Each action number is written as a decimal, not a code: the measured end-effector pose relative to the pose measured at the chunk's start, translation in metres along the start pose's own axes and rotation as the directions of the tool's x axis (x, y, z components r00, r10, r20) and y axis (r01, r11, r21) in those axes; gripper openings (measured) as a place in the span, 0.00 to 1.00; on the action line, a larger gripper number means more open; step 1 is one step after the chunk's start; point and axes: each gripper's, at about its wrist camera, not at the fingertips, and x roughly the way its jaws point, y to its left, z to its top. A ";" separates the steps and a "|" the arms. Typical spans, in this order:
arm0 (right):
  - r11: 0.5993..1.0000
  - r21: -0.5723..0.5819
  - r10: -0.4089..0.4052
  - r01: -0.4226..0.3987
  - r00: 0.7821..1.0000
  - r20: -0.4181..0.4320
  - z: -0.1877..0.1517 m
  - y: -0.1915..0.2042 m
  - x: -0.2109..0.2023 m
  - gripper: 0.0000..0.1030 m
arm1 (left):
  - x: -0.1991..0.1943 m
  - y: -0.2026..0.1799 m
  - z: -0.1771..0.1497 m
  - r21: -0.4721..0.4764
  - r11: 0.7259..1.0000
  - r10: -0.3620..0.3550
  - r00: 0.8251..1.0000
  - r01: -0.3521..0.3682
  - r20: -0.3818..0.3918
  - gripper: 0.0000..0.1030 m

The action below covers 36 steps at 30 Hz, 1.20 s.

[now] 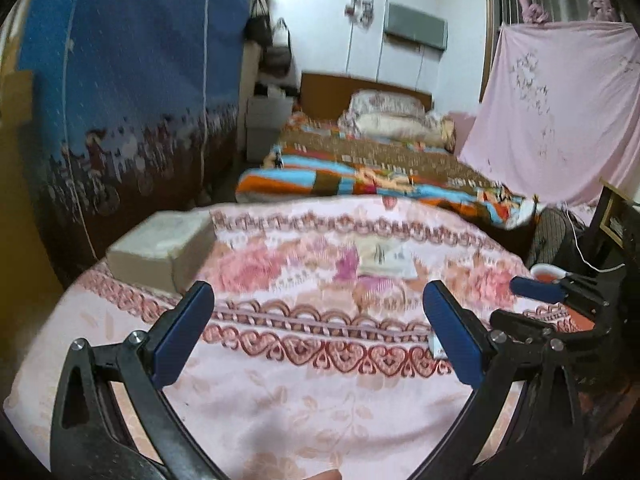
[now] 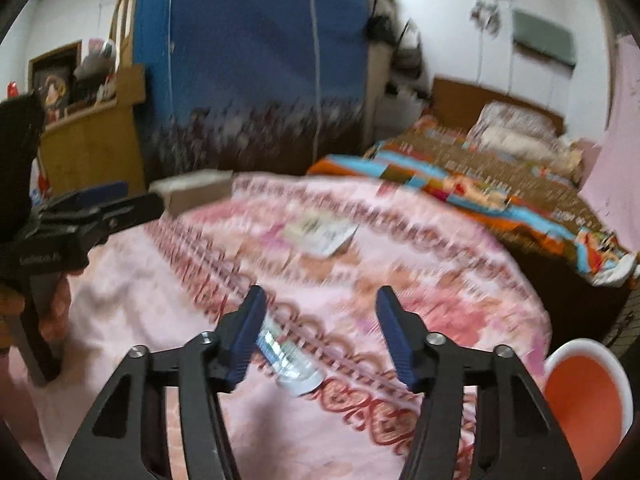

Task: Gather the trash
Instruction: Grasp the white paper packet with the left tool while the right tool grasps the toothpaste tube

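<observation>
A small clear packet with blue and white print (image 2: 288, 364) lies on the pink flowered tablecloth (image 2: 400, 280). It sits just inside the left finger of my right gripper (image 2: 321, 294), whose jaws stand partly apart and do not press on it. In the left wrist view the same packet (image 1: 438, 348) peeks out behind a finger. A flat printed paper (image 2: 320, 232) (image 1: 384, 258) lies farther out on the cloth. My left gripper (image 1: 318, 288) is wide open above the cloth with nothing in it. An orange bin with a white rim (image 2: 584, 396) stands at the right.
A grey-white box (image 1: 160, 248) rests at the table's far left edge. Beyond the table are a bed with a colourful blanket (image 1: 380, 168), a blue-draped cabinet (image 1: 140, 80) on the left and a hanging pink sheet (image 1: 560, 120) on the right. A hand (image 2: 52, 312) holds the left gripper.
</observation>
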 end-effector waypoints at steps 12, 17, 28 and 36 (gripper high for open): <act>0.995 0.014 0.101 -0.101 0.969 -0.224 -0.015 0.005 0.033 0.36 | 0.030 0.006 -0.004 -0.033 0.999 -0.042 0.983 0.037 -0.178 0.87; 0.995 0.019 0.097 -0.095 0.972 -0.214 -0.014 0.002 0.029 0.29 | 0.039 0.004 -0.003 -0.025 0.998 -0.061 0.973 0.057 -0.224 0.84; 0.982 0.185 0.003 0.026 0.988 -0.156 -0.014 -0.044 0.017 0.27 | 0.076 -0.014 0.010 -0.006 0.993 -0.111 0.947 0.114 -0.302 0.81; 0.947 0.298 -0.082 0.117 0.989 -0.127 -0.014 -0.080 0.009 0.27 | 0.109 -0.043 0.024 0.019 0.994 -0.100 0.946 0.111 -0.309 0.82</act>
